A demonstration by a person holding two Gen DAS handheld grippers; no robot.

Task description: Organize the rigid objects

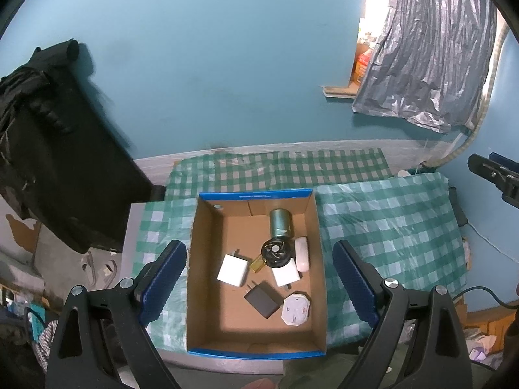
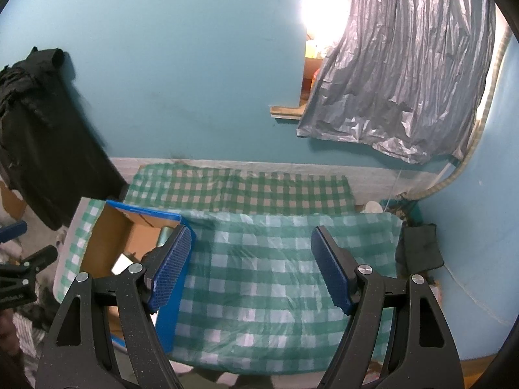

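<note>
**Everything boxed, both grippers empty**

The checked surface (image 2: 259, 275) carries the box (image 1: 207, 291), which gathers the can (image 1: 279, 223), white chargers (image 1: 232, 270), black charger (image 1: 262, 303) and black disc (image 1: 275, 253). Left gripper (image 1: 259, 285) hovers above with fingers wide apart, holding nothing; right gripper (image 2: 251, 265) likewise open over bare cloth.

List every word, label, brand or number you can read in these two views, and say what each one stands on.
None can be read.
Cardboard box, blue far rim: a line of pale print, too small to read.
White octagonal plug: red and grey marks, too blurred to read.
Right wrist view: a clamp at the left edge bears faint lettering, unreadable.
</note>
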